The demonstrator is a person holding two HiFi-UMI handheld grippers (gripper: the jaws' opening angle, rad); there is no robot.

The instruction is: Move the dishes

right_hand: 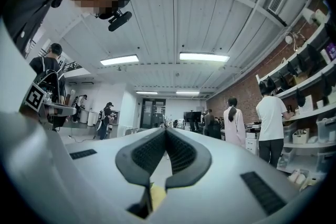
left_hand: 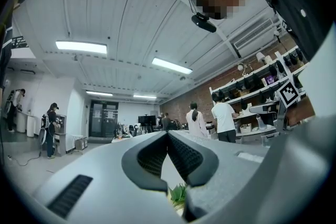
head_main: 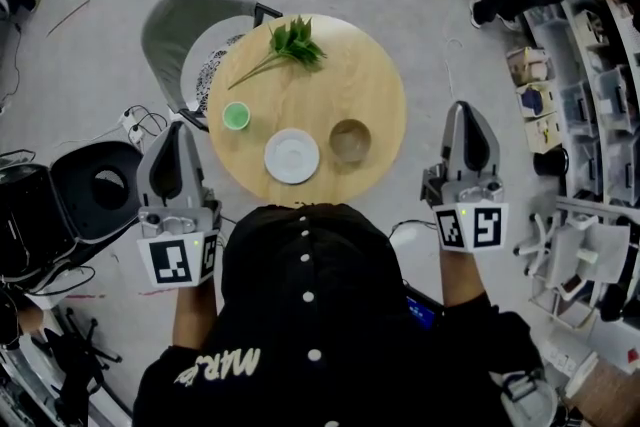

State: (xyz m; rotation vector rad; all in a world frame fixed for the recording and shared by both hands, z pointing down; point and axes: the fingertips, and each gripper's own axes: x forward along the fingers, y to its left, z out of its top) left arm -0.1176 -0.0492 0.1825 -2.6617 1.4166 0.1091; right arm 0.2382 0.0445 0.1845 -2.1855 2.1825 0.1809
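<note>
Head view: we hold the left gripper (head_main: 180, 129) and right gripper (head_main: 462, 109) beside the round table (head_main: 375, 65) at 9 and 3 o'clock, both jaws closed on nothing, probably a ready pose. The dishes sit on the near half: white plate (head_main: 292, 156) at 6, green cup (head_main: 236, 116) at 9, brown bowl (head_main: 350, 141) at 4.

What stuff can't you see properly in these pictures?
- Near edge of the table: head view, covered by the person's cap.
- Cup, plate and bowl: not in either gripper view, blocked by the left gripper and right gripper themselves.
- Inside of the bowl: head view, too small to tell.
- Chair: head view, partly behind the table.
</note>
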